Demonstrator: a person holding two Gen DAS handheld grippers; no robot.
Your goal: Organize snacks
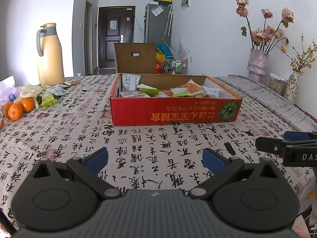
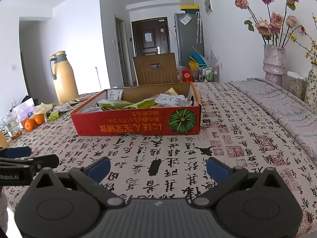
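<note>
Left claw [image 1: 155, 158] sits nearest the lens, blue pads [image 1: 97, 159] wide apart, nothing between them, hovering over the printed cloth on the surface [image 1: 79, 134]. Right claw [image 2: 158, 168] same story: fingers spread, empty, low over the cloth. Each claw shows at the edge of the other's view, so they sit side by side, near but not touching

Red box [image 1: 174, 112] sits ahead of both claws, centre of the surface, open top, lettering on its front wall upside down, green squash picture at its right end. Snack packets [image 1: 178, 92] are piled inside the box, green, orange and white wrappers, some poking above the rim

More loose packets [image 1: 52, 95] lie well left of the box, next to crumpled pale wrapping and a cluster of oranges [image 1: 17, 108]. Yellow thermos jug [image 1: 50, 55] stands upright behind them. Right wrist view also catches a clear glass [image 2: 11, 125] at far left

Vase of dried roses [image 2: 274, 63] stands at the far right edge, well clear of the box
</note>
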